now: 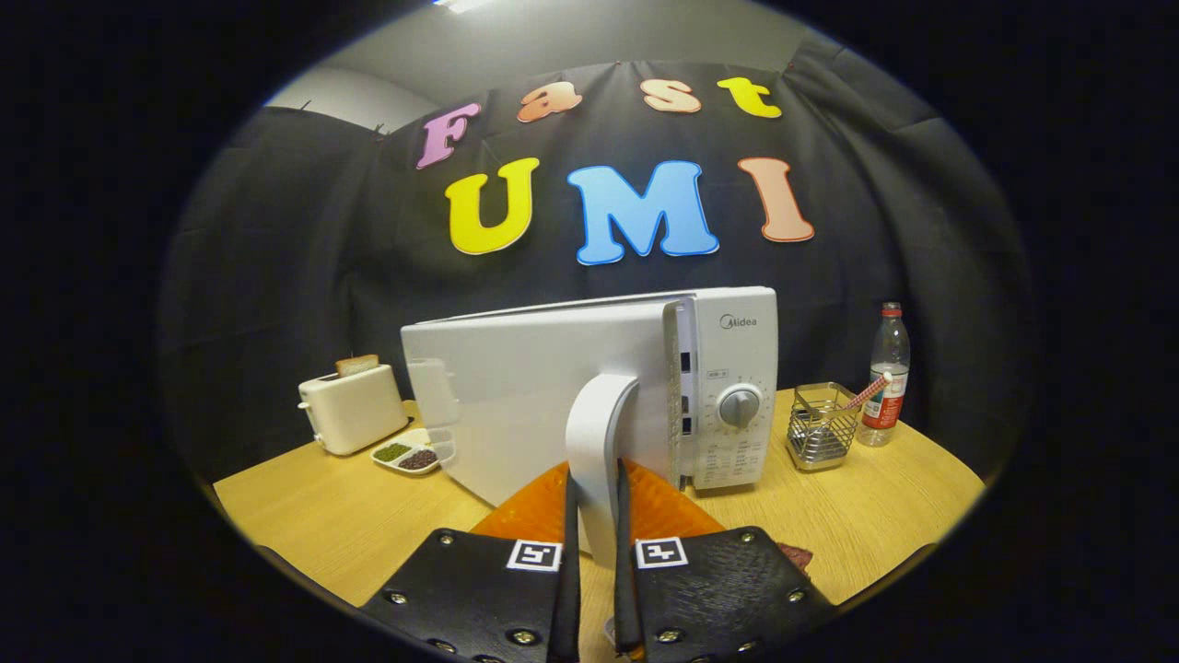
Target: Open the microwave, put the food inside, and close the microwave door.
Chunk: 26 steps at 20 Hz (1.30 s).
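A white microwave [737, 368] stands on the wooden table [884, 516]. Its door [516, 405] is swung partly out towards me, so its latch edge shows next to the control panel with the dial [740, 406]. My gripper [596, 474] is shut on the door's curved white handle [599, 414], one finger on each side of it. Under the fingers, in front of the microwave, lies an orange plate [672, 511]. A dark reddish bit of food [798, 556] shows at its right edge. The oven's inside is hidden by the door.
Left of the microwave stand a cream toaster [355, 405] with a bread slice in it and a white divided dish [410, 454] of beans. Right of it are a wire basket [820, 428] holding a striped stick and a plastic bottle [888, 373].
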### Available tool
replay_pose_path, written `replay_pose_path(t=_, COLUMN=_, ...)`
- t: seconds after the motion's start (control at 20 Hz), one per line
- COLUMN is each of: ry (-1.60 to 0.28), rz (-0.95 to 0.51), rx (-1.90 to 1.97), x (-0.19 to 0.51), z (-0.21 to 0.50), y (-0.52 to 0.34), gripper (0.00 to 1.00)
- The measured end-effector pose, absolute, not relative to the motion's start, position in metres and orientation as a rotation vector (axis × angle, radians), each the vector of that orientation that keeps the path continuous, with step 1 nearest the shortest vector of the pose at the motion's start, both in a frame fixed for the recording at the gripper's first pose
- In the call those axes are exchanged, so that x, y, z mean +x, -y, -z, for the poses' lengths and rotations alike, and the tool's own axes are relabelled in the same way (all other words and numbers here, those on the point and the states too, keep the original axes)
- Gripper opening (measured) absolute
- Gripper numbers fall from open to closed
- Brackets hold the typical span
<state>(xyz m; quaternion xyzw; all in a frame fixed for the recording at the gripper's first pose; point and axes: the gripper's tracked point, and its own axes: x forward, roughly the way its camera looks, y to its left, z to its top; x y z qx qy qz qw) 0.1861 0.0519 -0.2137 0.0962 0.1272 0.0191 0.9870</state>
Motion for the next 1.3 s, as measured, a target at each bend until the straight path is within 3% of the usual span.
replay_pose_path(t=0.75, ry=-0.135, rz=-0.146, rx=0.093, x=0.096, z=0.184, y=-0.227, gripper=0.14)
replay_pose_path(t=1.1, ry=-0.13, rz=0.0, rx=0.026, x=0.086, z=0.181, y=-0.282, gripper=0.14)
replay_pose_path(t=1.3, ry=-0.134, rz=-0.103, rx=0.02, x=0.078, z=0.176, y=-0.325, gripper=0.14)
